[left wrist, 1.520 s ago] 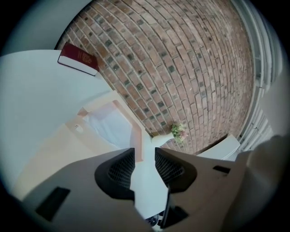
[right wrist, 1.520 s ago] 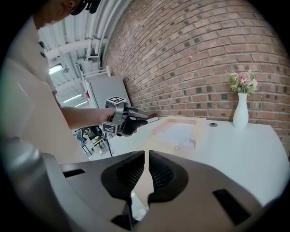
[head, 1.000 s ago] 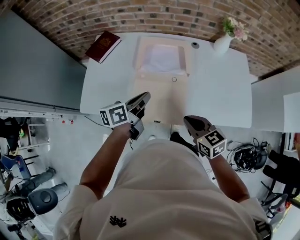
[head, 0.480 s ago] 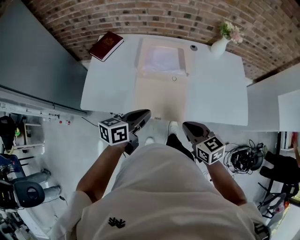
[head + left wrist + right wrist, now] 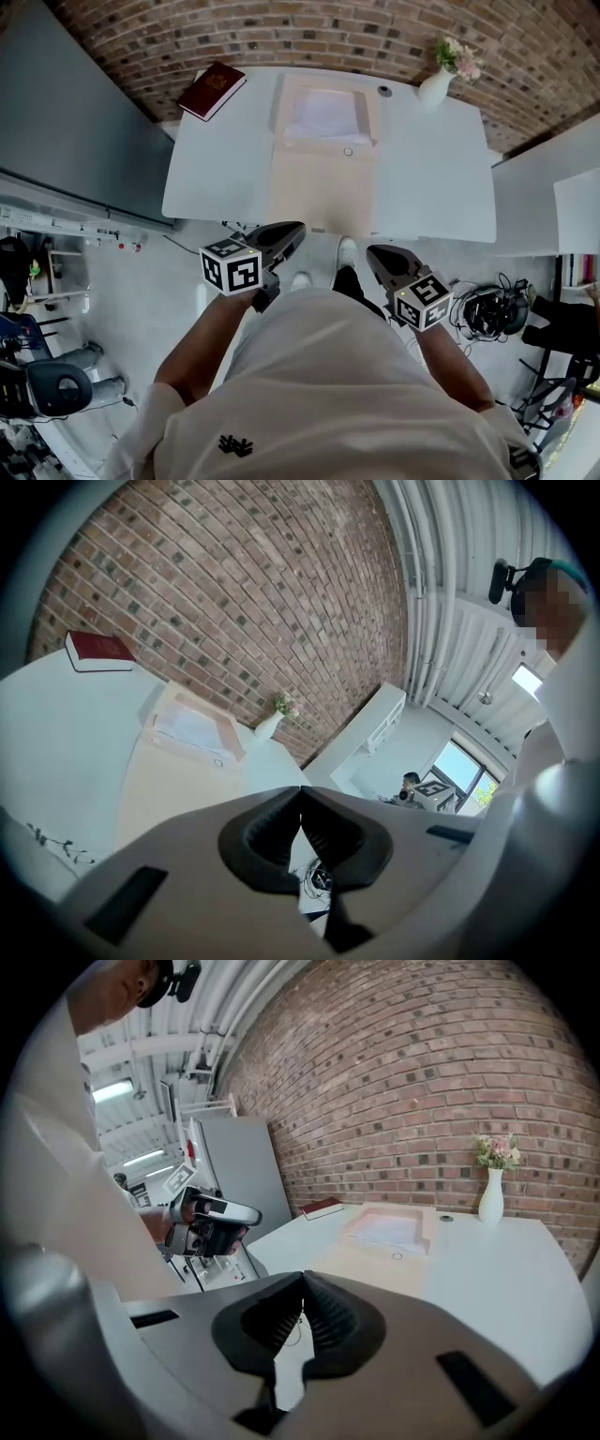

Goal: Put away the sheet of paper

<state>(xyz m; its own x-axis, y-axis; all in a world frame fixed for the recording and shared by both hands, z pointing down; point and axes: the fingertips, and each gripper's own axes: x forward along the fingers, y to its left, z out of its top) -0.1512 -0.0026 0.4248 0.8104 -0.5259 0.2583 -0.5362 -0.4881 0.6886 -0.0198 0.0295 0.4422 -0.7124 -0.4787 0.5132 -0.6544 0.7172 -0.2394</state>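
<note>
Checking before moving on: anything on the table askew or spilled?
Nothing stands out. The sheet of paper lies flat in the beige tray, the red book sits at a far corner, the vase stands upright. Left tongs and right tongs are shut, empty.

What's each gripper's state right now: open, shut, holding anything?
Left gripper: shut, nothing between its jaws.
Right gripper: shut, nothing between its jaws.
</note>
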